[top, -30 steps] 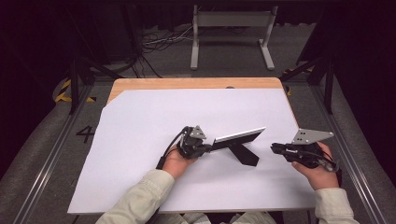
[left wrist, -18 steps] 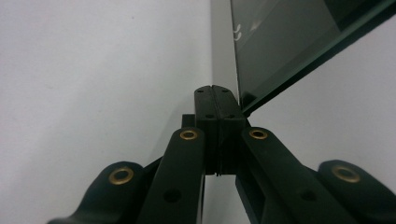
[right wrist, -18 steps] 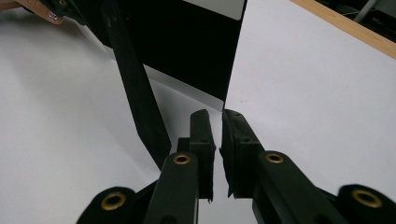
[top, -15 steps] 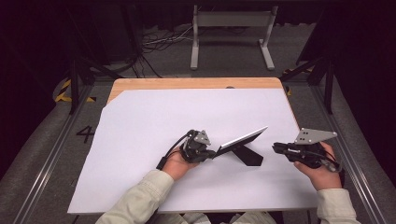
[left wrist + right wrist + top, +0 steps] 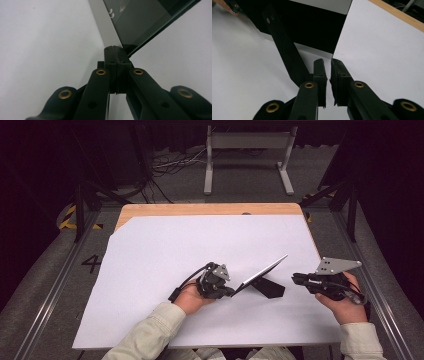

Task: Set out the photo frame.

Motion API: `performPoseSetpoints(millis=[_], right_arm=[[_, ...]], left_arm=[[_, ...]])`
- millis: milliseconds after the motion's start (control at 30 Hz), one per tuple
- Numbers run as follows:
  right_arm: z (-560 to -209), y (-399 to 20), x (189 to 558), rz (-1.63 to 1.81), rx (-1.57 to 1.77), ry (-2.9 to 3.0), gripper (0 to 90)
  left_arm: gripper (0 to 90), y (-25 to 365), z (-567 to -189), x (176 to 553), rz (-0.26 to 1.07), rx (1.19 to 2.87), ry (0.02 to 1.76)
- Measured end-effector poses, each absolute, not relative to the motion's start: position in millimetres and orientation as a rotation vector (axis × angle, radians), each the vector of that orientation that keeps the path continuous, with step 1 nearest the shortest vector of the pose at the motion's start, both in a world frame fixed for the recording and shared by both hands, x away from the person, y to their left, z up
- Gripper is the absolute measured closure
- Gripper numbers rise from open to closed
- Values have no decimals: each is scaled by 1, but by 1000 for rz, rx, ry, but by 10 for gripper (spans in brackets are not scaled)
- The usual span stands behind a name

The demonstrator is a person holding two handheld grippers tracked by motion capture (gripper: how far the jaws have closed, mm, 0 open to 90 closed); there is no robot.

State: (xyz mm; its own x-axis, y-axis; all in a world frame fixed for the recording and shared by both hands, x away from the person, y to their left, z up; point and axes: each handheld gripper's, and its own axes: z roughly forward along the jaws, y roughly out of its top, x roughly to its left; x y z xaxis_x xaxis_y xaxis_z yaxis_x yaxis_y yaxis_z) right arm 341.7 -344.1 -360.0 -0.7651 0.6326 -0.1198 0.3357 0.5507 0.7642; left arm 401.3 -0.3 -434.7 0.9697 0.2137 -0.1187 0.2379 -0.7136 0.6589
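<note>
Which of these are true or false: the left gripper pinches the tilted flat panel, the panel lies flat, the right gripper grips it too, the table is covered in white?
1. The left gripper pinches the lower edge of the flat black panel with a pale rim. True.
2. The panel lies flat on the white sheet. False: it tilts up, propped on its black stand leg.
3. The right gripper grips the panel. False: it sits apart, a narrow gap between its jaws, holding nothing.
4. White covers most of the wooden table. True.

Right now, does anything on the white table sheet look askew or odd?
Yes: the flat black panel with a pale edge sits tilted, one edge raised, leaning on its black strut, its low corner pinched in the left gripper.
</note>
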Motion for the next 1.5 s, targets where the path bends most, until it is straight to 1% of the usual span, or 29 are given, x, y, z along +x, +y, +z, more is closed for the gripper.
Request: performPoseSetpoints(millis=[133, 300, 400, 1133, 1500], right_arm=[[-359, -344, 342, 1081, 821, 2430, 826], [-357, -345, 340, 1087, 883, 2469, 866], [-356, -345, 340, 1081, 898, 2482, 875], [-351, -349, 337, 1107, 918, 2483, 896], [-349, -349, 336, 1115, 927, 2489, 896]], left_arm=[[900, -3, -434, 400, -66, 2399, 294], [900, -5, -433, 398, -106, 2411, 281], [900, -7, -433, 398, -121, 2418, 266], [900, -29, -438, 383, -172, 2444, 195], [900, -43, -439, 374, -173, 2446, 163]])
